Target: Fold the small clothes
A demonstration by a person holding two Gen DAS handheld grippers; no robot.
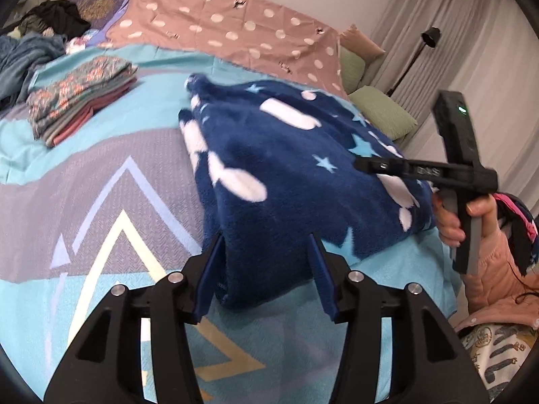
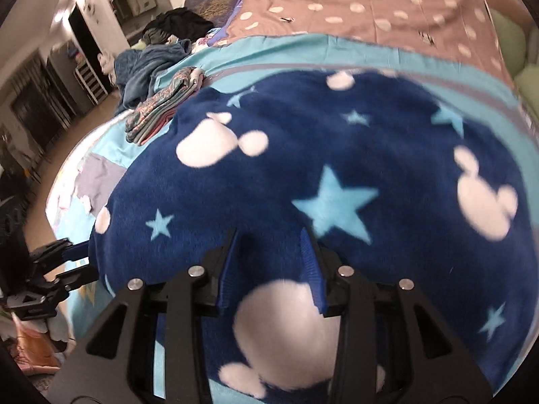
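A dark blue fleece garment point(image 1: 286, 168) with white mouse heads and light blue stars lies folded on the bed; it fills the right wrist view point(image 2: 337, 168). My left gripper point(image 1: 266, 249) is open, its blue fingers point(image 1: 209, 279) standing either side of the garment's near corner. My right gripper point(image 2: 273, 252) is open over the fleece, with cloth between its fingers point(image 2: 311, 262). The right gripper point(image 1: 461, 175) also shows in the left wrist view, held by a hand at the garment's right edge. The left gripper point(image 2: 60, 262) shows at the garment's left edge in the right wrist view.
A stack of folded patterned clothes point(image 1: 81, 101) sits at the far left of the bed. Unfolded dark and blue clothes point(image 1: 37, 40) are heaped behind it. A pink dotted sheet point(image 1: 235, 30) covers the bed's far side, with green pillows point(image 1: 384, 114) and a floor lamp point(image 1: 427, 40) at the right.
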